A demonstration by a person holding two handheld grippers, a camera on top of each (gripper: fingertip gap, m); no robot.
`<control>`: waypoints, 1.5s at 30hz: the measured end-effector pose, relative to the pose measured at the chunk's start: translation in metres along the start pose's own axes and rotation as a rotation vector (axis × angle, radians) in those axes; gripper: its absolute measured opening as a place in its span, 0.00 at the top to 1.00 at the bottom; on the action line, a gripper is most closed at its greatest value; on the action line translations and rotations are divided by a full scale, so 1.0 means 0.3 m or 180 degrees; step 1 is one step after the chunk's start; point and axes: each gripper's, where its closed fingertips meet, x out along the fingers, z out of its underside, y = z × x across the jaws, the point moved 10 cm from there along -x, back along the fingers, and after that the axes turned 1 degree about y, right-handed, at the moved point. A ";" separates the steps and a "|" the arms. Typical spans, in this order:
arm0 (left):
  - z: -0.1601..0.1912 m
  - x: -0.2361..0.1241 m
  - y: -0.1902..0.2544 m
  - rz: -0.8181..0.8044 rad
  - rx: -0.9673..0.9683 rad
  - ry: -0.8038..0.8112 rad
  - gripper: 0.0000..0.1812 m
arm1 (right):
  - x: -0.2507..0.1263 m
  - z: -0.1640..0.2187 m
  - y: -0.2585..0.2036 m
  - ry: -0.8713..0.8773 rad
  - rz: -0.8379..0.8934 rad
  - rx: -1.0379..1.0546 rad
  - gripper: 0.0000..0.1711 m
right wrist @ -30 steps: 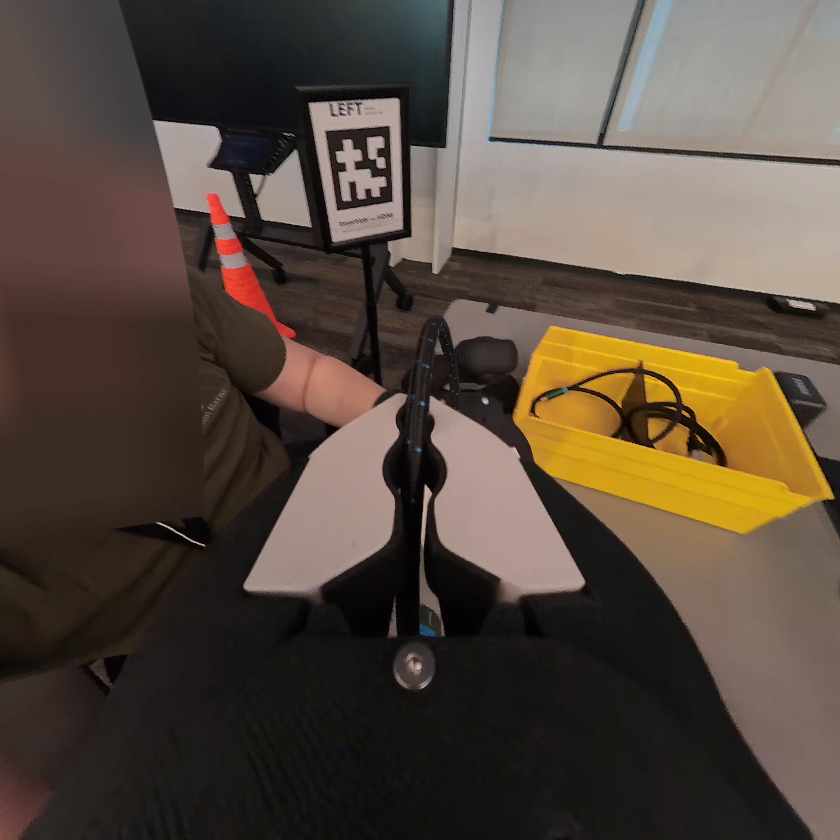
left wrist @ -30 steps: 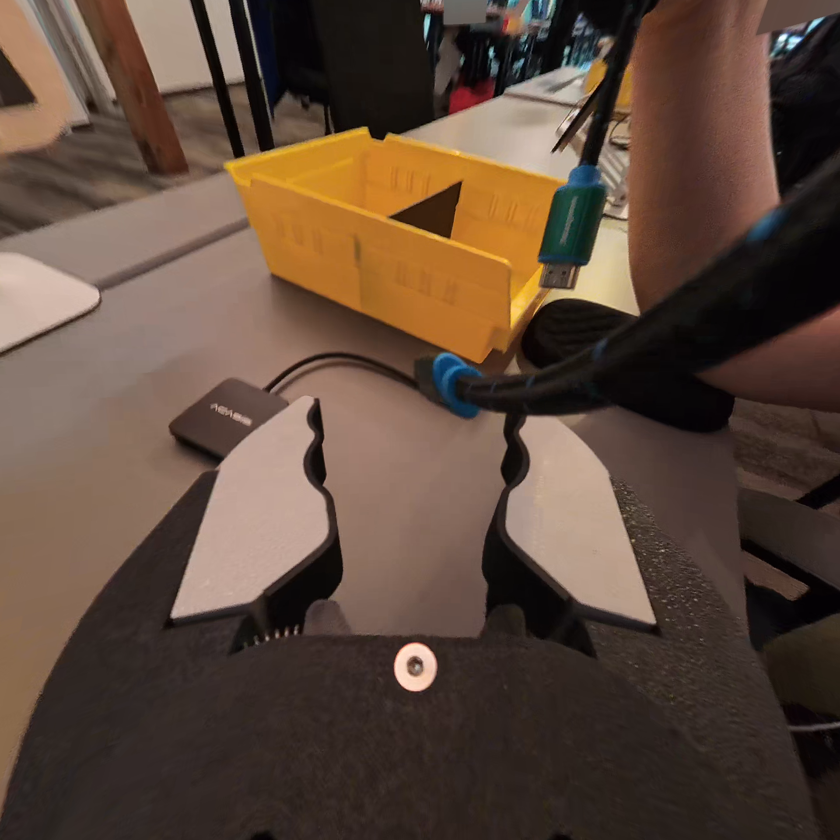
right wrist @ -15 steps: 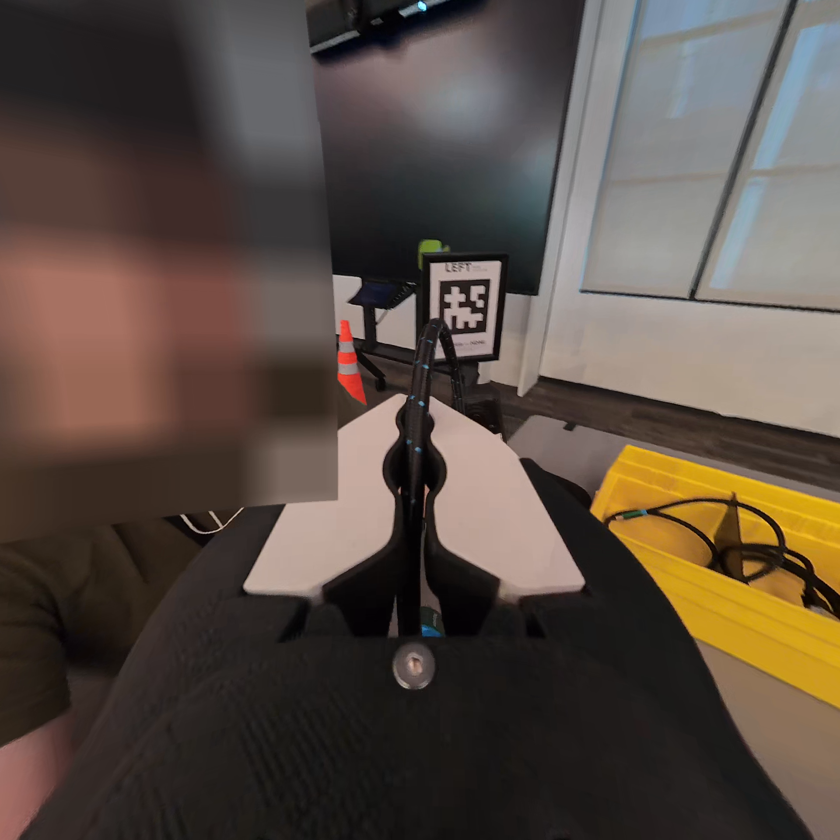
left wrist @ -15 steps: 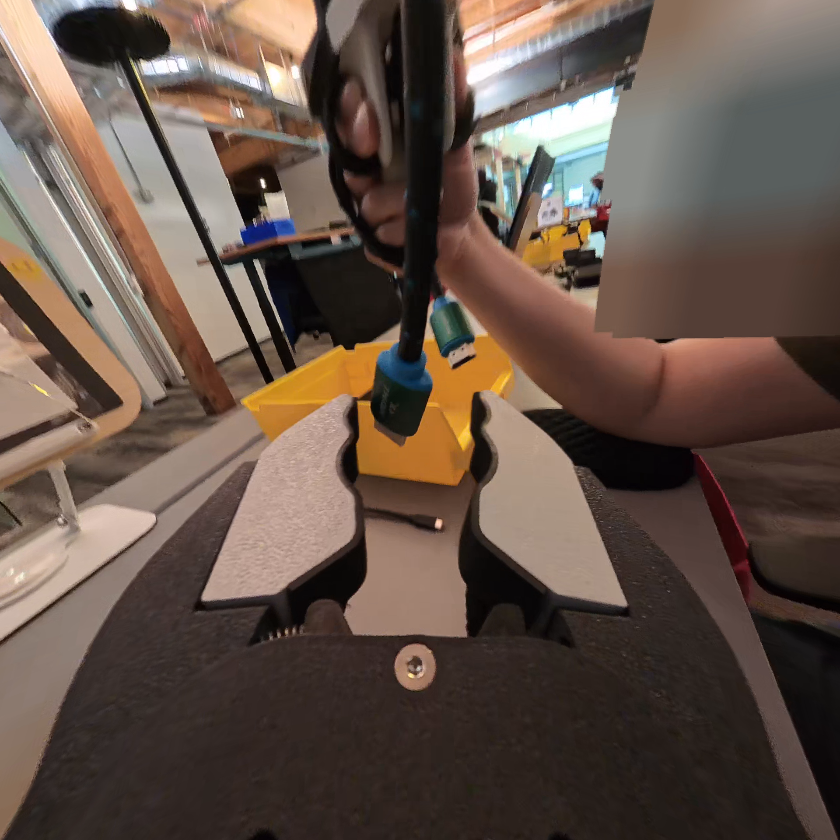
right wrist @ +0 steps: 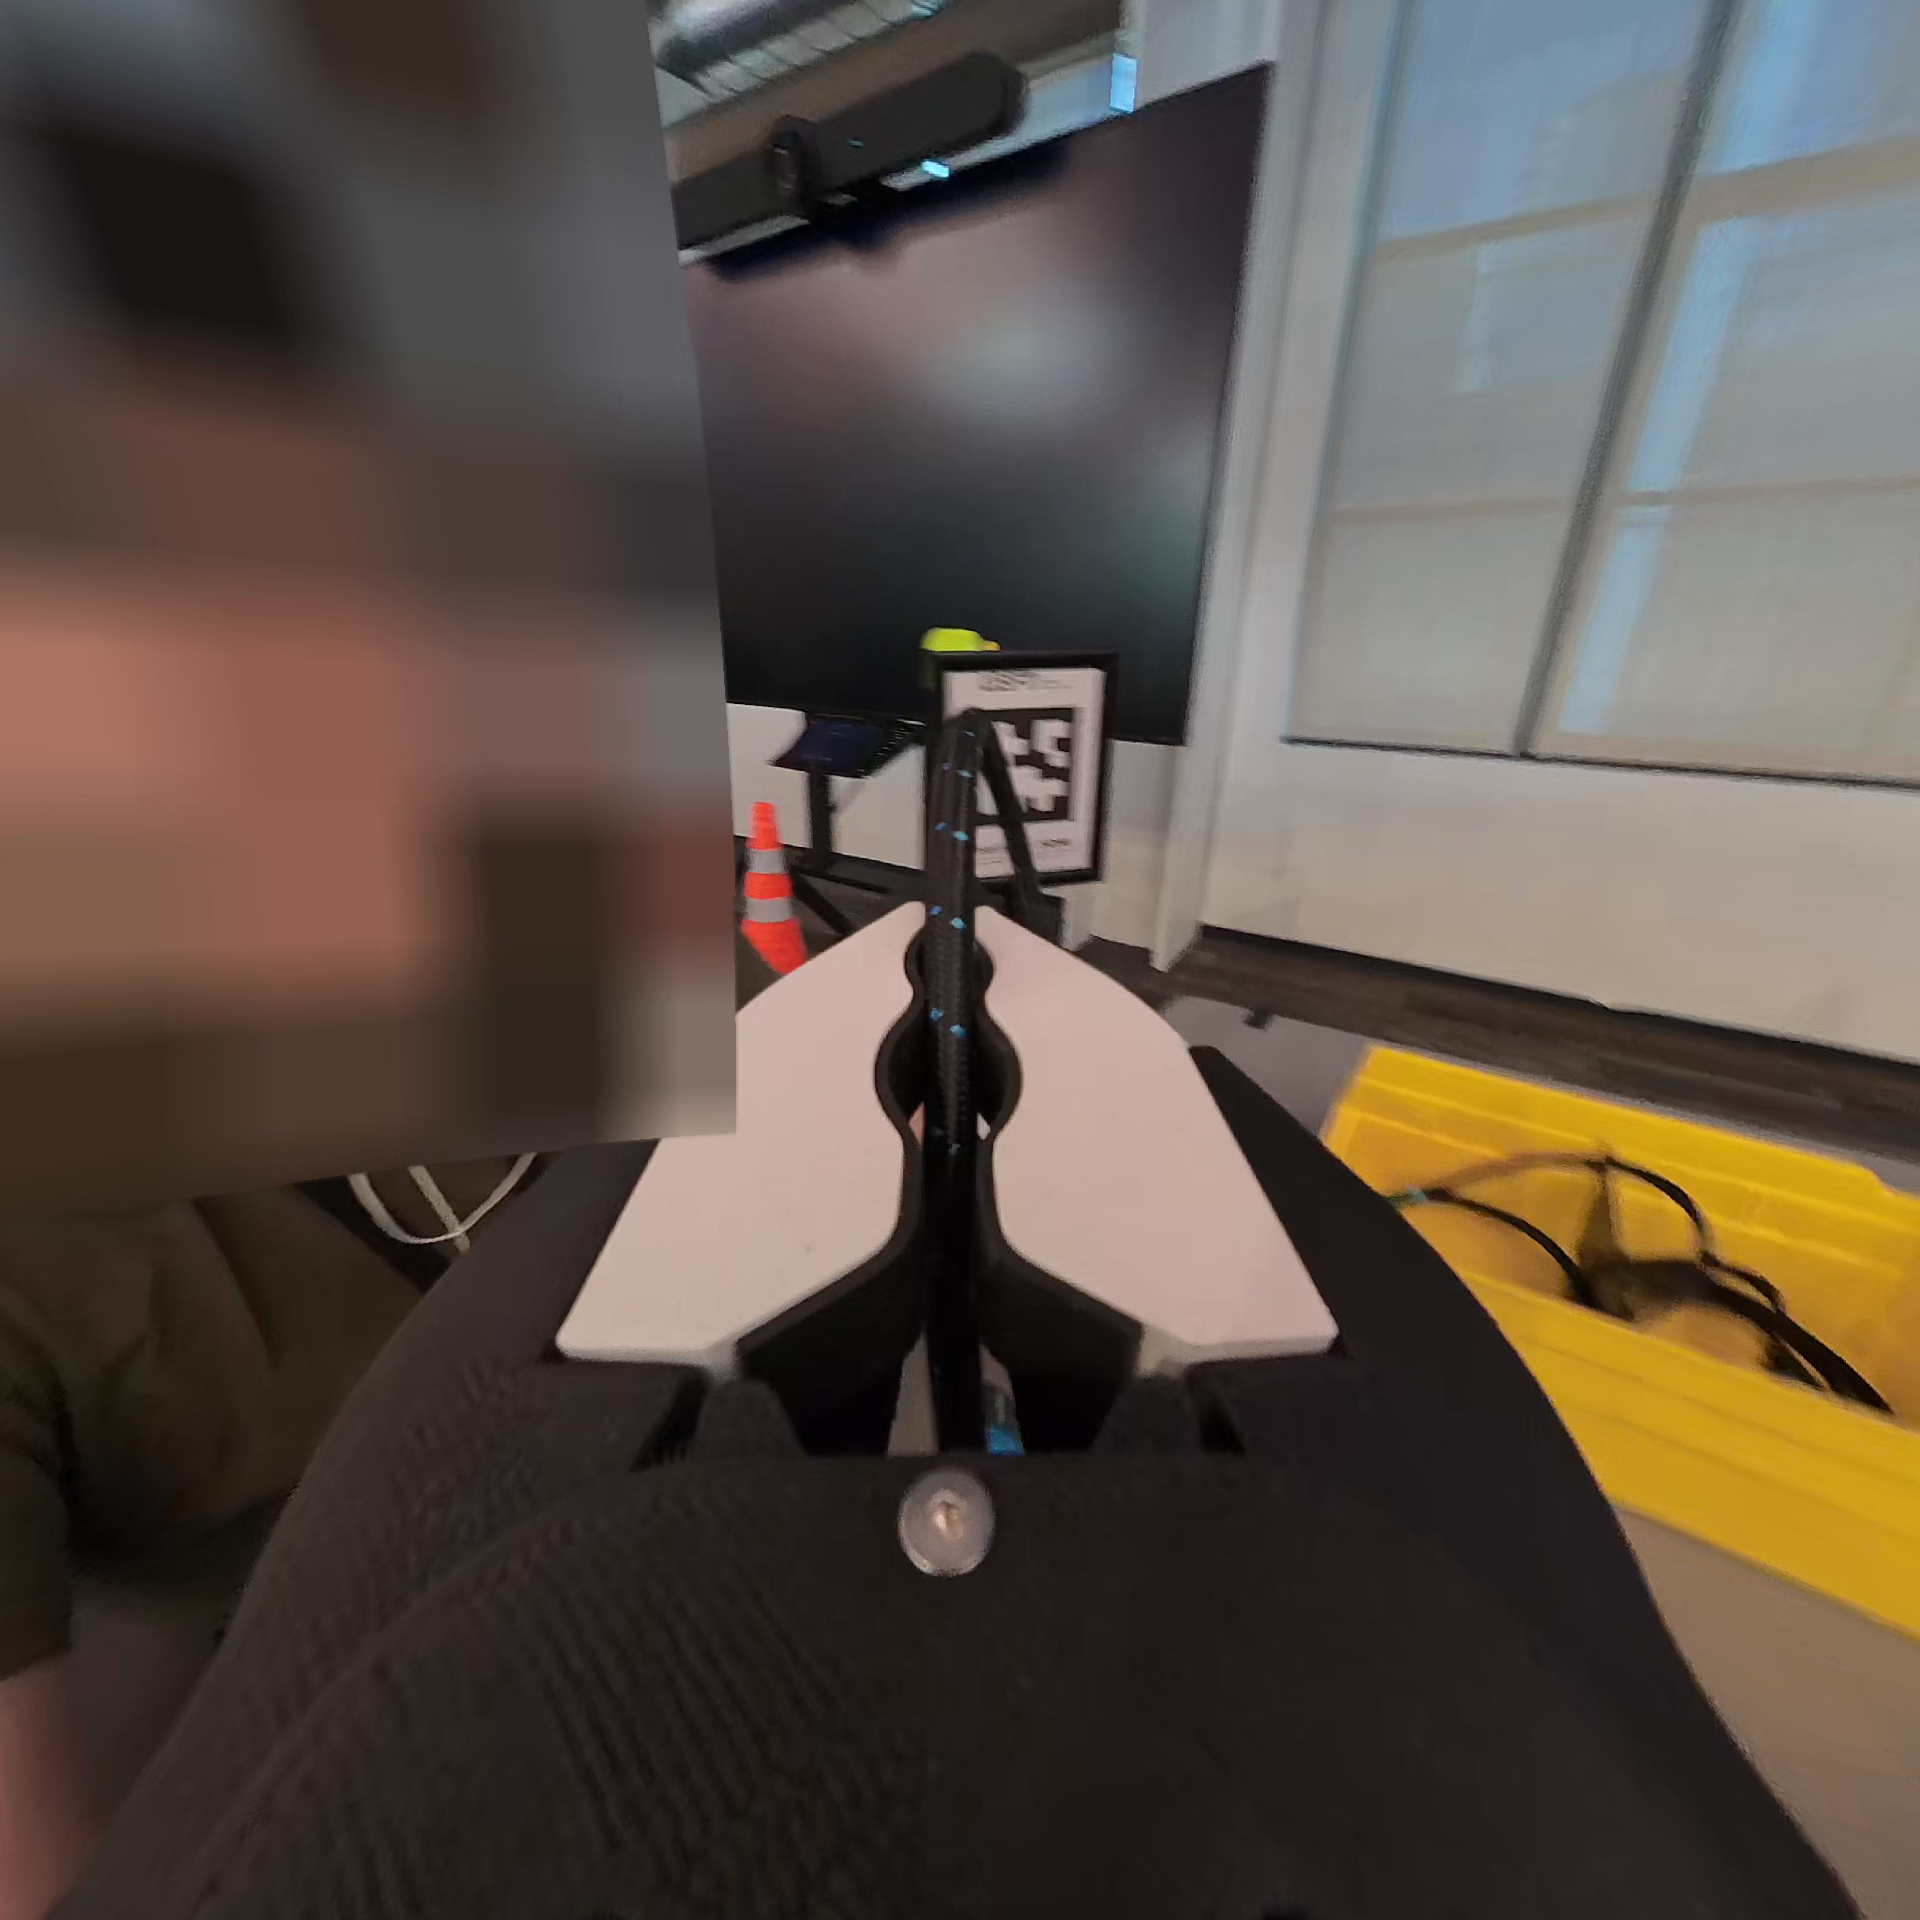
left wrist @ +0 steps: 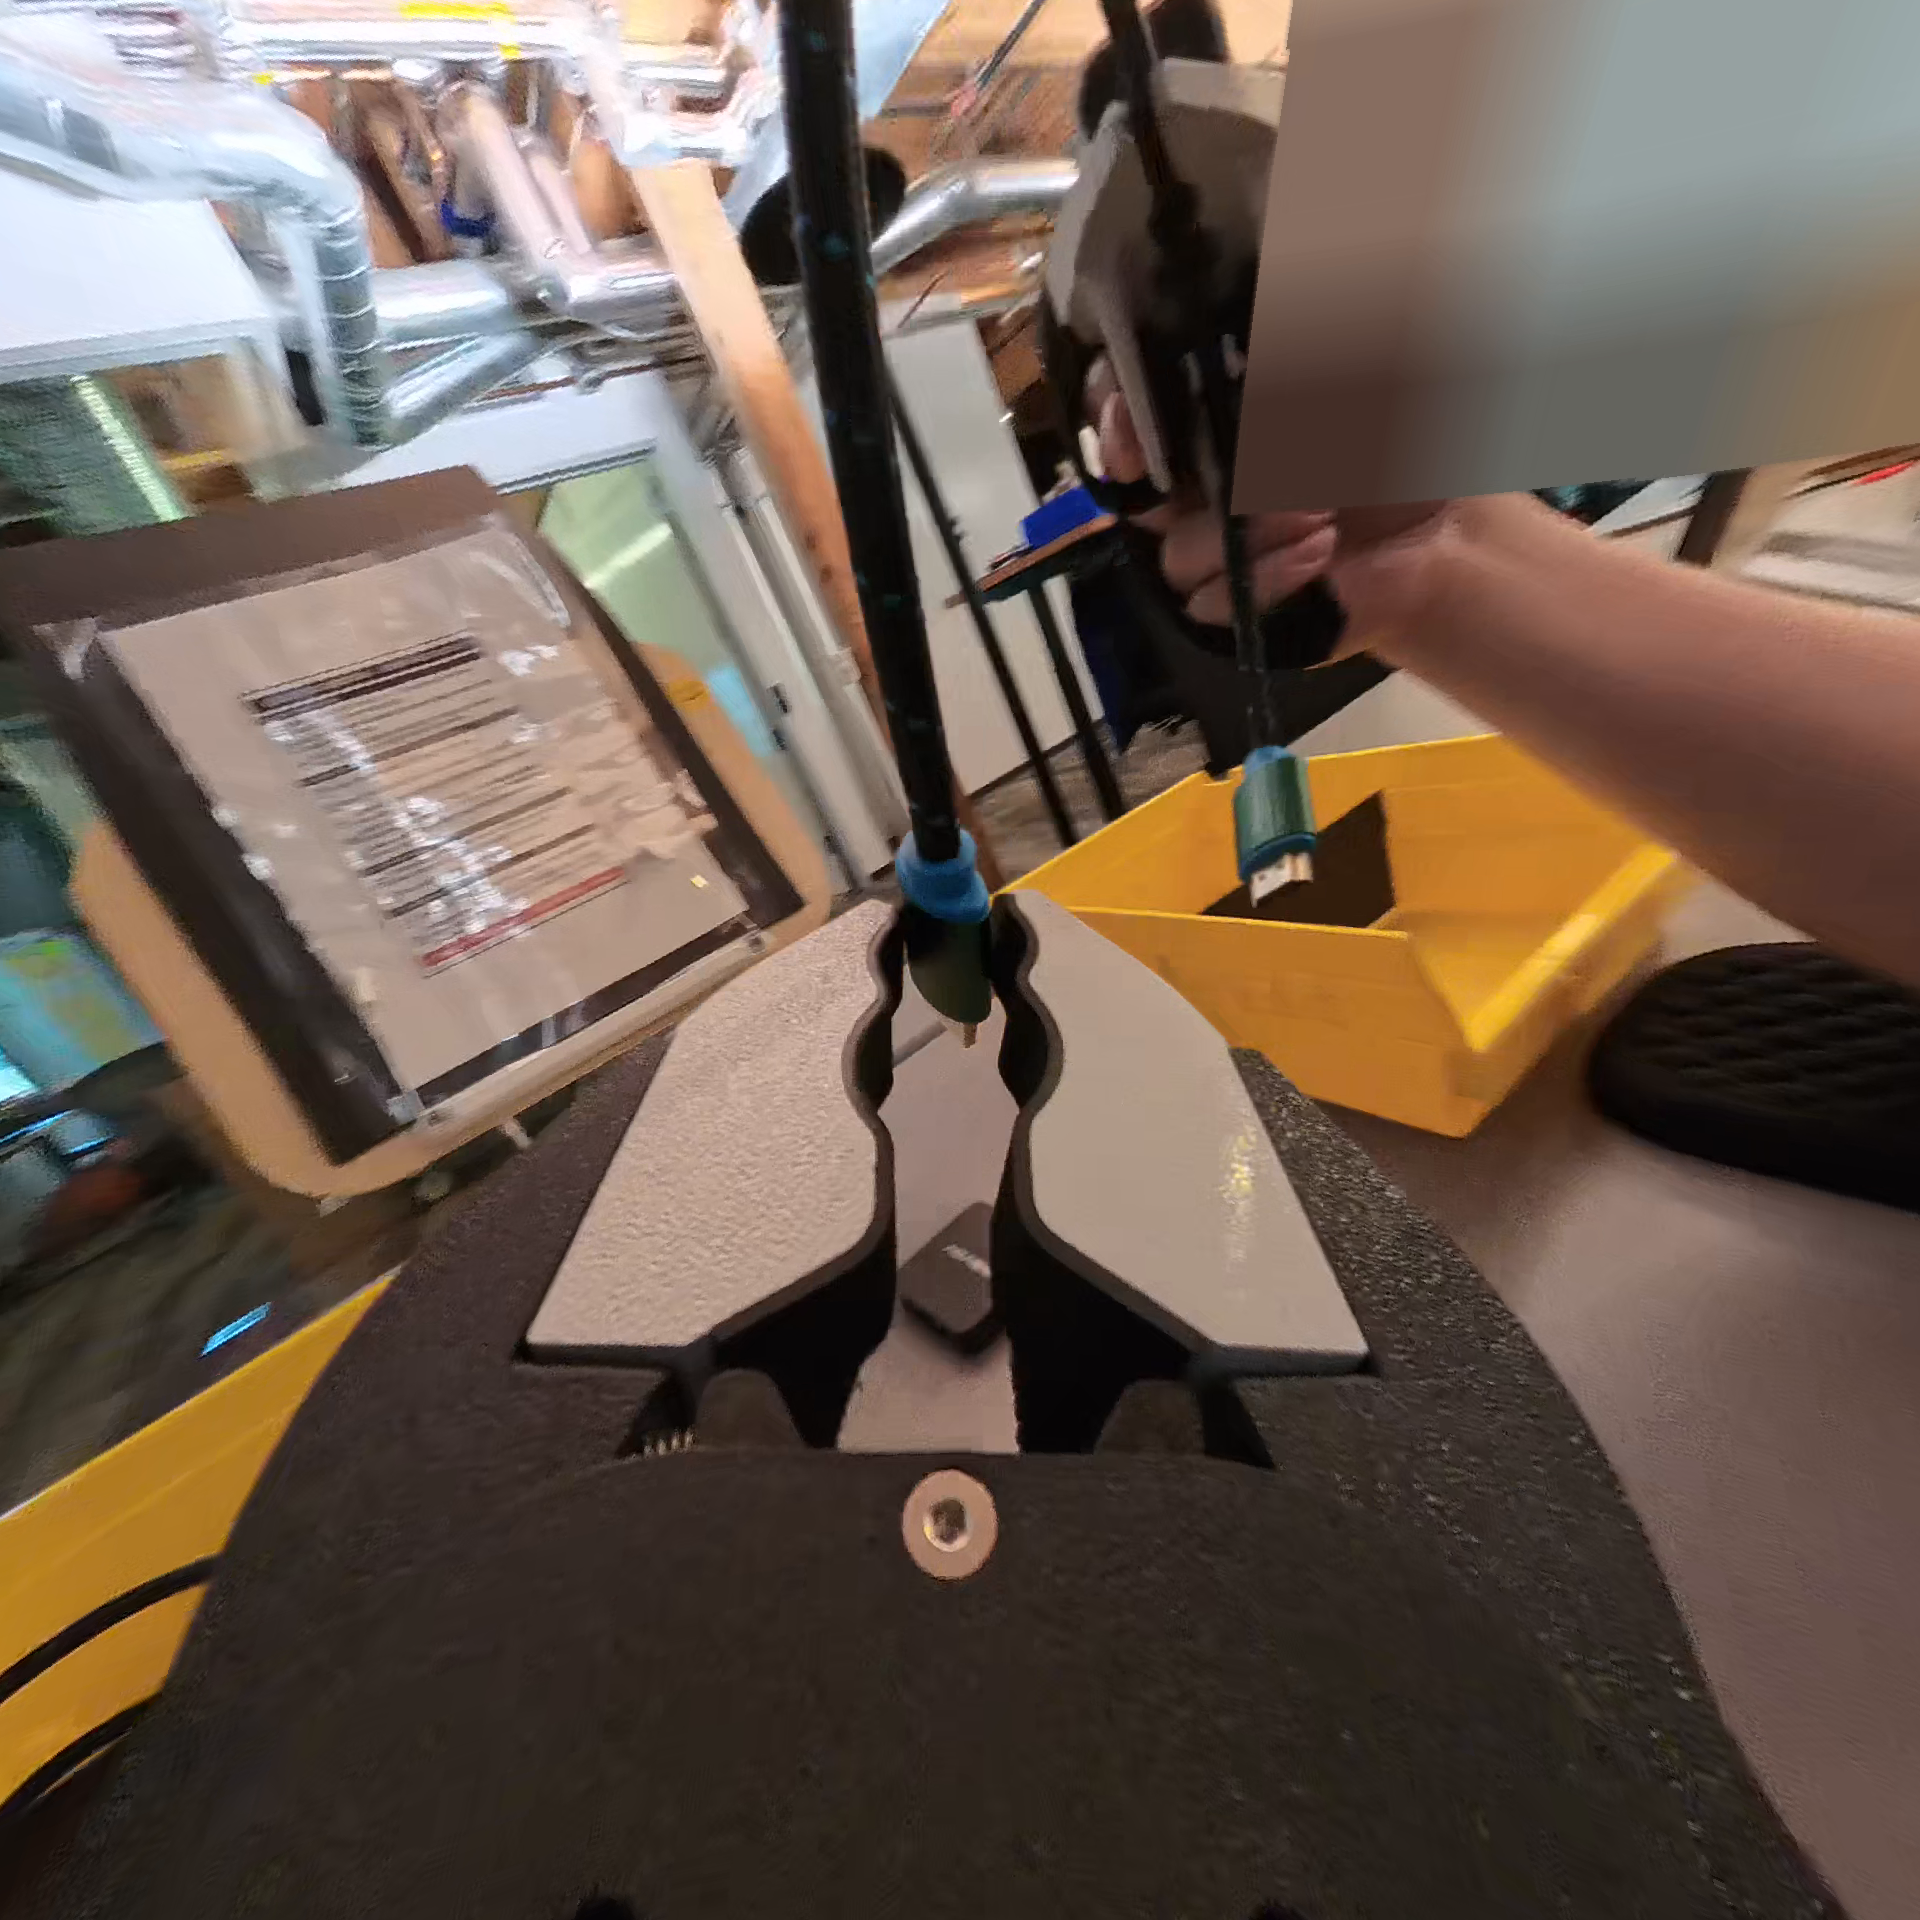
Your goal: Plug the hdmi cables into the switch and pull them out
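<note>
A black braided HDMI cable [left wrist: 847, 436] hangs from my right gripper [right wrist: 951, 925], which is shut on it mid-length and held high at the upper right of the left wrist view [left wrist: 1132, 312]. One plug, with a blue collar and dark body [left wrist: 948, 961], sits between the tips of my left gripper [left wrist: 945, 935], whose fingers are closed against its sides. The cable's other plug [left wrist: 1276, 821] dangles free over the yellow bin [left wrist: 1340, 977]. The black switch [left wrist: 956, 1288] lies on the grey table, showing through the gap between my left fingers.
A framed sign [left wrist: 416, 790] stands at the left. A black mesh pad [left wrist: 1766, 1070] lies beside the bin. The corner of another yellow bin [left wrist: 104, 1475] is at the lower left. The right wrist view shows a yellow bin [right wrist: 1683, 1413] holding cables and an orange cone [right wrist: 774, 894].
My left gripper has narrowed from open to closed on the blue-collared plug and has swung left. My right gripper has risen with the cable.
</note>
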 end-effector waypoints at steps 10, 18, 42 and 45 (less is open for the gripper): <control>-0.065 -0.037 -0.110 -0.1033 0.1322 -0.0681 0.93 | -0.042 -0.021 0.016 -0.1105 0.2339 -0.0195 0.78; -0.037 -0.038 -0.121 -0.1155 0.1825 -0.0919 0.94 | 0.183 -0.006 -0.166 -0.1887 0.1561 -0.0632 0.86; -0.123 -0.095 0.013 -0.0309 0.3046 -0.0336 0.94 | 0.340 0.335 0.162 -0.0129 -0.0152 0.0768 0.81; -0.114 -0.102 0.010 -0.0249 0.2985 -0.0345 0.94 | 0.338 0.337 0.157 -0.0257 -0.0059 0.0521 0.84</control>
